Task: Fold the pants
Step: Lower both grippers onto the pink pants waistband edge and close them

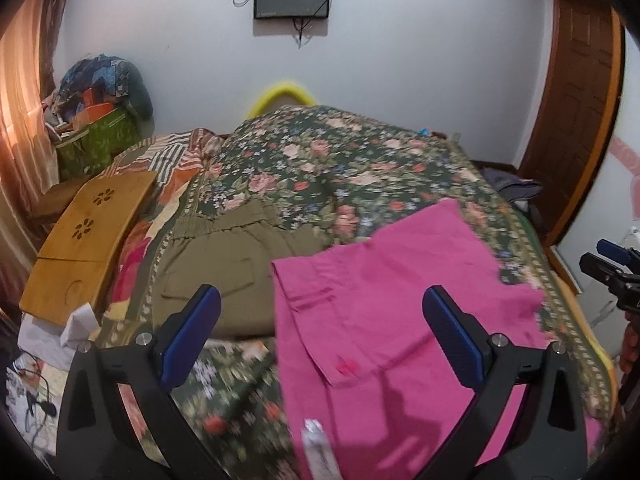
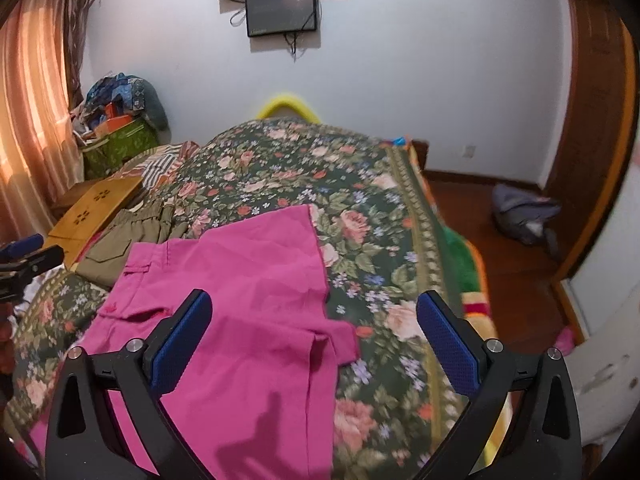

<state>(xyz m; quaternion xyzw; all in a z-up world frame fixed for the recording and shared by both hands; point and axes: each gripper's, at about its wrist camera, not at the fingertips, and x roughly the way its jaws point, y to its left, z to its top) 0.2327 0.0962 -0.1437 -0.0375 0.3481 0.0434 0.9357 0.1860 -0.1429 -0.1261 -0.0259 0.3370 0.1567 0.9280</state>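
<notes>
Both my left claw (image 1: 322,330) and right claw (image 2: 314,334) hang wide and empty over the pink pants (image 2: 240,280) lying spread on the floral bedspread (image 2: 360,208), olive pants (image 1: 224,272) at 10 o'clock; fold apparently unstarted, next: pinch an edge.

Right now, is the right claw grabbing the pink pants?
No, the right claw hangs wide open above the pink pants, with its blue fingers spread apart and no cloth pinched between them.
</notes>
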